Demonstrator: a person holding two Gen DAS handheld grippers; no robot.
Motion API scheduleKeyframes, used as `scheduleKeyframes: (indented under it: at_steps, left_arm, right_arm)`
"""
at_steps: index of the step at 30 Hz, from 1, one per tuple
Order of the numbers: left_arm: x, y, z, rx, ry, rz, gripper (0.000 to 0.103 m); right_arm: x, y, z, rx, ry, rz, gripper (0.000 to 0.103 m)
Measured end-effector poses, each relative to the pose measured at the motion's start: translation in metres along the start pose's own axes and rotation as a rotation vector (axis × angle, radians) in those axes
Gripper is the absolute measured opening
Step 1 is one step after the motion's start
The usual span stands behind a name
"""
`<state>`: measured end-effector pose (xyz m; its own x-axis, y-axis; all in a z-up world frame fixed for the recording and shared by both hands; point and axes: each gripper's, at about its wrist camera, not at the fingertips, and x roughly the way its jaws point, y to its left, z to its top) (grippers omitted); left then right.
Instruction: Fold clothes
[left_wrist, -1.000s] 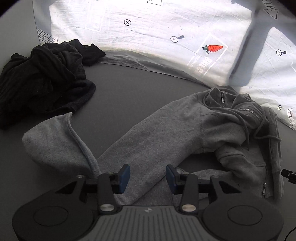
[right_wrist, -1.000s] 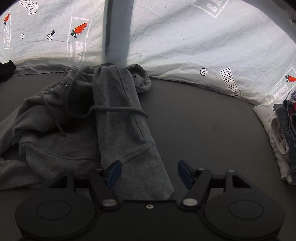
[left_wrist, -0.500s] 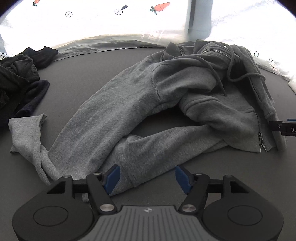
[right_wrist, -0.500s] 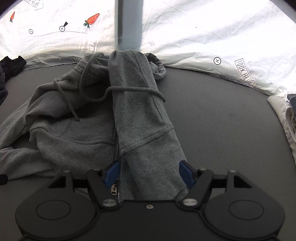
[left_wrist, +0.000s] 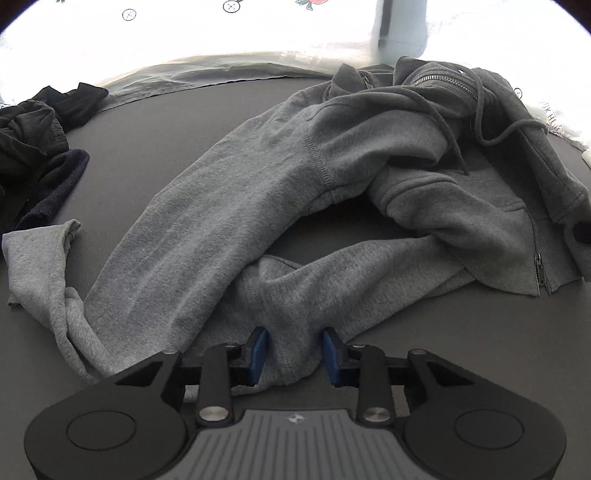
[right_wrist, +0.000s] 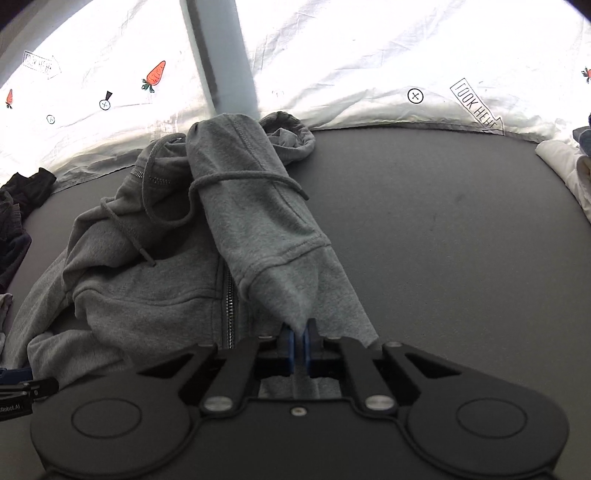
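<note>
My right gripper (right_wrist: 298, 341) pinches the gray hoodie (right_wrist: 258, 229) hem; my left gripper (left_wrist: 294, 354) straddles a sleeve fold, pads apart. Dark clothes (left_wrist: 33, 147) lie at ten o'clock, on the gray table (left_wrist: 166, 136).

Left gripper (left_wrist: 294, 356) is low over the dark grey table (left_wrist: 166, 147), its blue pads (left_wrist: 256, 352) spread either side of a bunched fold of the grey zip hoodie (left_wrist: 258, 192), fabric between them but not clamped. The hoodie lies crumpled, one sleeve running diagonally toward the near left, the zipper (left_wrist: 540, 266) and drawstring (left_wrist: 452, 147) at right. A heap of dark clothes (left_wrist: 33, 140) sits at the far left; a white printed sheet (left_wrist: 221, 37) runs along the table's far edge.
</note>
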<state>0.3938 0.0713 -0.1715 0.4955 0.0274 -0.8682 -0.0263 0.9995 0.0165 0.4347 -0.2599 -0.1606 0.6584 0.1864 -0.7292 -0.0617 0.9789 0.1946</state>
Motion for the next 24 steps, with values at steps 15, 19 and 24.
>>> scheduleKeyframes:
  at_steps: [15, 19, 24]
  left_arm:
    - [-0.072, -0.087, -0.007, -0.232, -0.023, -0.732, 0.006]
    - [-0.081, -0.11, -0.012, -0.127, -0.018, -0.729, 0.016]
    - [-0.077, -0.053, -0.01, -0.31, -0.064, -0.604, 0.042]
  right_arm:
    - [-0.106, -0.044, 0.024, 0.491, -0.282, 0.497, 0.005]
    - [-0.121, -0.052, 0.026, 0.505, -0.306, 0.516, 0.005]
    - [-0.112, -0.059, 0.019, 0.56, -0.285, 0.529, 0.005]
